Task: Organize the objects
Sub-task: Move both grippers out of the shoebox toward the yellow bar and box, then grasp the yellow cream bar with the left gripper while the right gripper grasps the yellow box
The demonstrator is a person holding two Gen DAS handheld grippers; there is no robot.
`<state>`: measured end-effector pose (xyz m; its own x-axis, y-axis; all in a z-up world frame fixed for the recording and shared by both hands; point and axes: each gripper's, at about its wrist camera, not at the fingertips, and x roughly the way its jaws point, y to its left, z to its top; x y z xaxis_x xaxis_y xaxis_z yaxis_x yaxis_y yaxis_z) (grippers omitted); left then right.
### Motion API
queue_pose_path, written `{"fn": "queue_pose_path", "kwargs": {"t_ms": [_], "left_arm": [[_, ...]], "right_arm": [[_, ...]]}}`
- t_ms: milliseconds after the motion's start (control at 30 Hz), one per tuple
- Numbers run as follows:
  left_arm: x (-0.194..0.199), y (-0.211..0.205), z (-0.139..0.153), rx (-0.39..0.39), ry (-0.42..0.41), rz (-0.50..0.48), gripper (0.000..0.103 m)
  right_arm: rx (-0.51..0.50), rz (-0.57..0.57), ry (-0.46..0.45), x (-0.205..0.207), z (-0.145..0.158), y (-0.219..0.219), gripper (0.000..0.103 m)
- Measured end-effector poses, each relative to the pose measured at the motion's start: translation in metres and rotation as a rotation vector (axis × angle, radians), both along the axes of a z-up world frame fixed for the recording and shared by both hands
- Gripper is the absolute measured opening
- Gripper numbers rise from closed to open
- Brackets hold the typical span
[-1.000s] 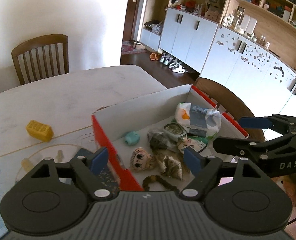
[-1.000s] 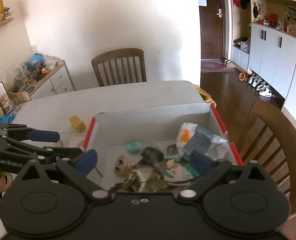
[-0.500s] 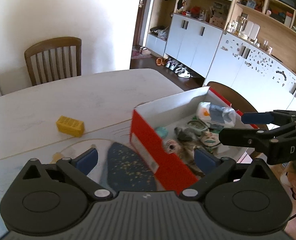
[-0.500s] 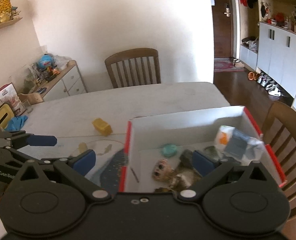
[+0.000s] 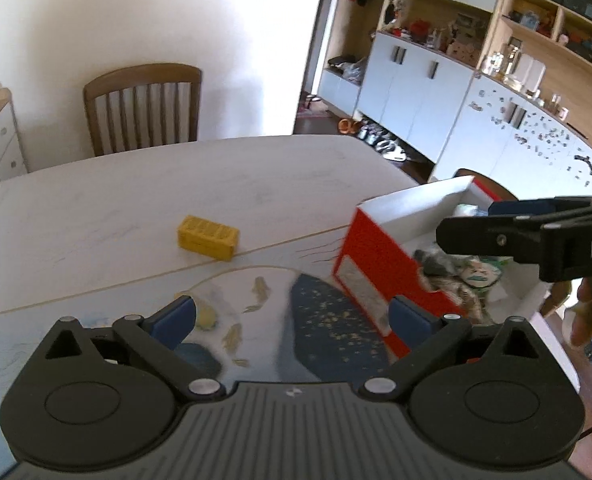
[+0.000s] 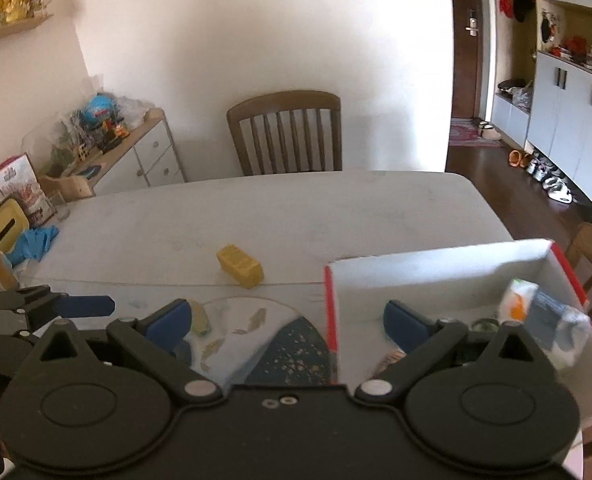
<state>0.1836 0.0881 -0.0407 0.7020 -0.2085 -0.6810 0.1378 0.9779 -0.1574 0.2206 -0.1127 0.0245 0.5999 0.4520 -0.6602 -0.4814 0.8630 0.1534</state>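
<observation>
White marble-look table [image 5: 255,184], one wooden chair [image 5: 143,108] at its far side, cupboards [image 5: 416,96] to my right. One ribbed yellow block [image 5: 207,237] lies ahead of my left claw [image 5: 291,316]; one red box [image 5: 380,268] stands right. Both claws, right [image 6: 285,316] too, gape wide, empty.

Table [image 6: 296,216] mostly bare w/ room to pass (only yellow block [image 6: 240,266] mid-way); red box [image 6: 448,280] blocks right.

Home dining room: table [image 6: 296,216], wooden chair [image 6: 285,132], shoes by door [image 6: 544,172]
</observation>
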Motion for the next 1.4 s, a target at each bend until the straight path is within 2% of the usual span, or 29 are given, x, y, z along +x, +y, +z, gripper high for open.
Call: {"fn": "queue_pose_path", "kwargs": {"t_ms": [233, 400, 467, 567, 767, 867, 1033, 1133, 1233, 1300, 1400], "left_arm": [[0.014, 0.027, -0.020, -0.004, -0.009, 0.058, 0.103], [0.028, 0.040, -0.039, 0.001, 0.005, 0.067, 0.103], [0.031, 0.043, -0.047, 0.014, -0.002, 0.080, 0.103], [0.038, 0.049, -0.061, -0.016, 0.005, 0.064, 0.103], [0.058, 0.048, -0.088, 0.006, 0.027, 0.056, 0.103], [0.069, 0.048, -0.100, 0.019, 0.039, 0.053, 0.103], [0.083, 0.050, -0.115, 0.043, 0.058, 0.052, 0.103], [0.088, 0.052, -0.120, 0.036, 0.065, 0.066, 0.102], [0.090, 0.050, -0.125, 0.052, 0.058, 0.058, 0.102], [0.089, 0.047, -0.128, 0.056, 0.050, 0.040, 0.102], [0.089, 0.044, -0.130, 0.070, 0.045, 0.032, 0.095]], "right_arm": [[0.017, -0.025, 0.057, 0.028, -0.011, 0.033, 0.102], [-0.002, 0.013, 0.096, 0.053, -0.024, 0.057, 0.102], [-0.021, 0.019, 0.090, 0.061, -0.029, 0.067, 0.102], [-0.060, 0.047, 0.120, 0.077, -0.036, 0.082, 0.102], [-0.122, 0.084, 0.158, 0.109, -0.054, 0.114, 0.101], [-0.145, 0.114, 0.172, 0.119, -0.063, 0.129, 0.098], [-0.201, 0.171, 0.204, 0.135, -0.081, 0.155, 0.087], [-0.238, 0.200, 0.208, 0.144, -0.093, 0.166, 0.082], [-0.262, 0.237, 0.238, 0.149, -0.104, 0.175, 0.075], [-0.274, 0.255, 0.245, 0.150, -0.110, 0.179, 0.074], [-0.276, 0.263, 0.257, 0.151, -0.114, 0.183, 0.069]]}}
